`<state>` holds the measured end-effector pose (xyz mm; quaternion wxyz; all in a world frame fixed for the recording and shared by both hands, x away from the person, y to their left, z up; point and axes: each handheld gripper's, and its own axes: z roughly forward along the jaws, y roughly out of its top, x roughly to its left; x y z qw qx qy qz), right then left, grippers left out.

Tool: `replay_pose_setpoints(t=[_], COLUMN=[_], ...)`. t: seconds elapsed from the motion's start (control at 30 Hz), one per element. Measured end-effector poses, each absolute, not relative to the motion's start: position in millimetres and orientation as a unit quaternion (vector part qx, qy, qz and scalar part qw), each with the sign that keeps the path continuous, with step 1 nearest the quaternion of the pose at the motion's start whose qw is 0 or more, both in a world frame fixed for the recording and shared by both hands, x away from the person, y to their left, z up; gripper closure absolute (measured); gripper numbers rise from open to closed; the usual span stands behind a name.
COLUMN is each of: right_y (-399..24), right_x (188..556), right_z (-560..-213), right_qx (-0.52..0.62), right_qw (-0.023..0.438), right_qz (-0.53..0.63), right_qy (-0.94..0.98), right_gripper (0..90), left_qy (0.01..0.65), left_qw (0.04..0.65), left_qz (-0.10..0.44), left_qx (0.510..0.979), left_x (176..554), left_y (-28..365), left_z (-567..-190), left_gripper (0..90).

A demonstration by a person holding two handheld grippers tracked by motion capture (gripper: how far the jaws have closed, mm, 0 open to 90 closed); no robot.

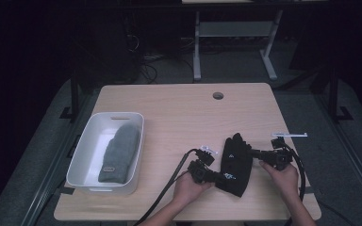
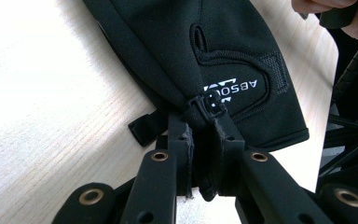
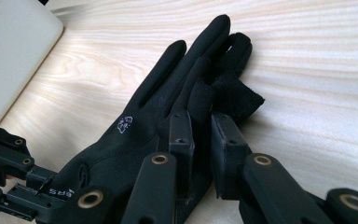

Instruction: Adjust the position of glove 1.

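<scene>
Black fabric, a glove point(image 1: 235, 162), lies flat on the pale wooden desk point(image 1: 179, 113), toward its near right part, fingers pointing away from me and cuff toward me. My left gripper point(image 1: 215, 176) meets the glove at the cuff end; in the left gripper view point(image 2: 205, 122) its jaws are pressed together on a small strap and buckle at the cuff edge, beside the white lettering, with fabric pinched between the pads. My right gripper point(image 1: 256, 153) comes in from the right at the finger end; in the right gripper view point(image 3: 204, 122) its jaws are closed on a fold of the glove's thumb side, the loose edge of cloth standing up just past the tips. My left hand point(image 1: 188, 187) and right hand point(image 1: 283, 176) hold the gripper bodies near the desk's front edge. At the left of the desk, well apart from the glove, stands a white bin point(image 1: 82, 150) holding a grey knitted hat point(image 1: 119, 153) that lies lengthwise inside it.
</scene>
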<state>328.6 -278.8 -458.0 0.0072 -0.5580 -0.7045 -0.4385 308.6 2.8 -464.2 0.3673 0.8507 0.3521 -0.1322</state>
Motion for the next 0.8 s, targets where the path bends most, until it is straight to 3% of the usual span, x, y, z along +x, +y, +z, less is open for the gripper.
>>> replay_pose_setpoints(t=[0.8], right_y=[-249.3], right_x=[343.8], right_z=[-415.6], right_qx=[-0.53], right_qw=[0.023], right_qz=[-0.477], right_qy=[-0.701], right_gripper=[79.7], left_qy=[0.354], left_qw=[0.399], left_qz=[-0.1], left_qx=[0.84], left_x=[311.7], left_y=[44.9], left_z=[-423.3], left_gripper=[80.2])
